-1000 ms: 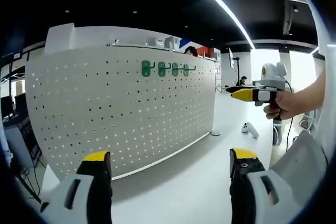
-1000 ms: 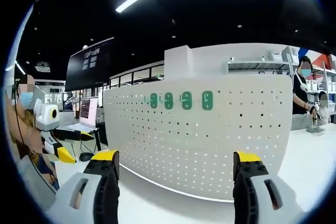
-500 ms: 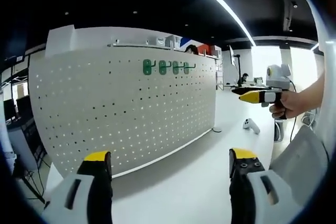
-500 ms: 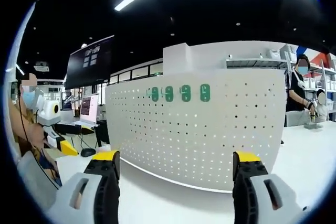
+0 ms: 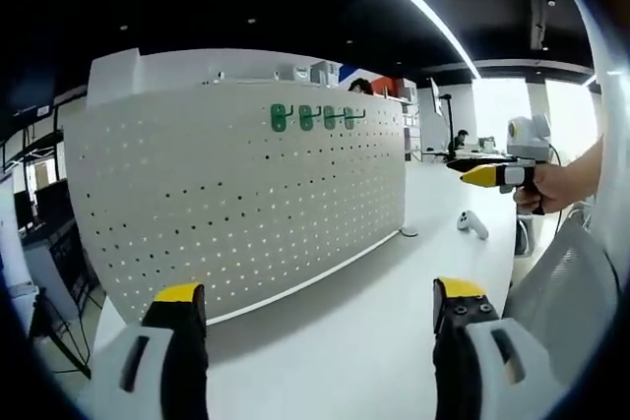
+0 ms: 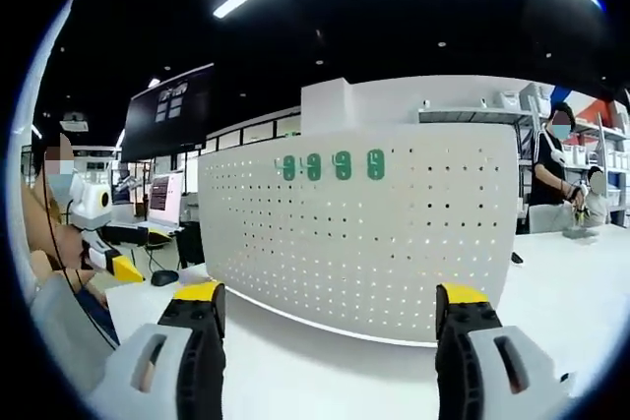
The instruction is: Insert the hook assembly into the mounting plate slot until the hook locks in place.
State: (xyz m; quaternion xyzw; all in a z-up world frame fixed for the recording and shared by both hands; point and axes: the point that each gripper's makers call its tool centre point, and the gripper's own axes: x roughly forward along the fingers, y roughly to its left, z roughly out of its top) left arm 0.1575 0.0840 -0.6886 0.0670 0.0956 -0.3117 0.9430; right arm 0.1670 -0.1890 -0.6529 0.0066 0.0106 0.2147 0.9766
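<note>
Along the upper edge of the white perforated mounting plate (image 5: 246, 204) you see four green hook assemblies (image 5: 313, 118) seated in a row, each touching the plate face; in the right gripper view the same row (image 6: 331, 164) sits near the top of the plate (image 6: 374, 243), left of its centre. The plate stands upright on the white worktop (image 5: 345, 341), its lower edge resting on the surface. Your left gripper (image 5: 320, 341) hangs in front of the plate and well apart from it, with its yellow-tipped fingers (image 5: 179, 294) spread wide and nothing between them. Your right gripper (image 6: 330, 341) is likewise well apart from the plate, fingers (image 6: 463, 297) spread wide and empty. In the left gripper view the right gripper (image 5: 489, 175) also appears at the right, held in your hand (image 5: 549, 187) above the worktop. A small white object (image 5: 472, 224) lies on the worktop beyond the plate's right end. In the right gripper view a person (image 6: 553, 169) stands past the plate's right edge, and a monitor (image 6: 163, 202) stands at the left.
</note>
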